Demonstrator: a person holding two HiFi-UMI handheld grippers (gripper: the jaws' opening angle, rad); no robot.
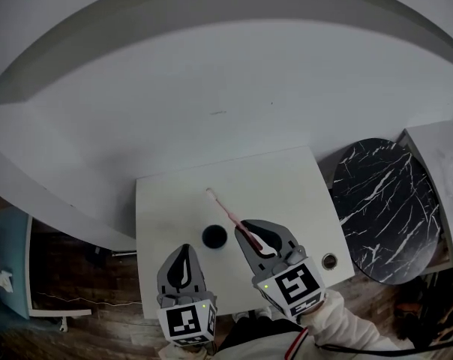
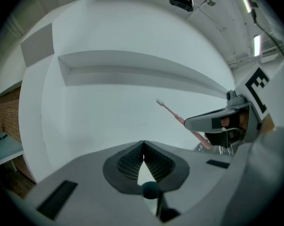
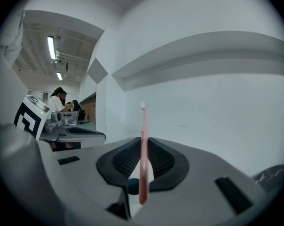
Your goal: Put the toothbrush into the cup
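Note:
A pink toothbrush point(image 1: 223, 207) juts out of my right gripper point(image 1: 245, 225), which is shut on its handle, with the white bristle head pointing away over the table. In the right gripper view the toothbrush point(image 3: 143, 121) stands upright between the jaws of the right gripper point(image 3: 144, 140). The dark cup point(image 1: 214, 237) stands on the white table point(image 1: 286, 186), just left of the right gripper and below the brush. My left gripper point(image 1: 184, 247) hangs left of the cup, shut and holding nothing; its left gripper point(image 2: 143, 142) jaw tips meet. The toothbrush point(image 2: 177, 117) shows there at the right.
A round black marble table point(image 1: 388, 208) stands to the right of the white one. A small round fitting point(image 1: 329, 261) sits near the white table's right front corner. White wall and a ledge lie beyond. A person point(image 3: 57, 100) is far off at the left.

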